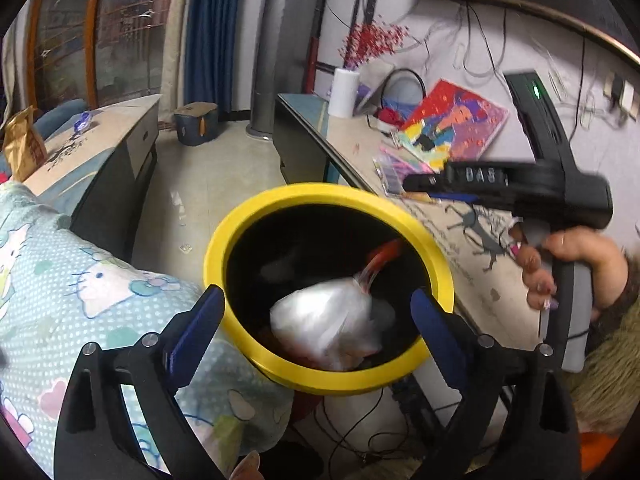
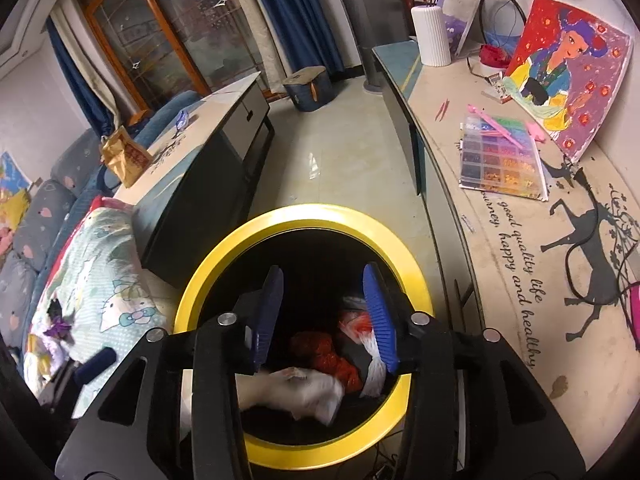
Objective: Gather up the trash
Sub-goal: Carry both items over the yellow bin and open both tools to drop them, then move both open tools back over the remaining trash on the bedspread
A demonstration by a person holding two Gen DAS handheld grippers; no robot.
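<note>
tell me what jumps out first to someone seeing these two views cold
The bright yellow-rimmed bin fills the lower centre of both views, dark inside, holding a white plastic bag and red crumpled trash. Both grippers hang open over it, left gripper and right gripper, nothing between the blue fingers. On the table to the right, a colourful painting leans against the wall.

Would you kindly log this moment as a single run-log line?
left hand-held gripper: open, above yellow bin | right hand-held gripper: open, empty, over bin | white bag: inside bin | phase: trash dropped
</note>
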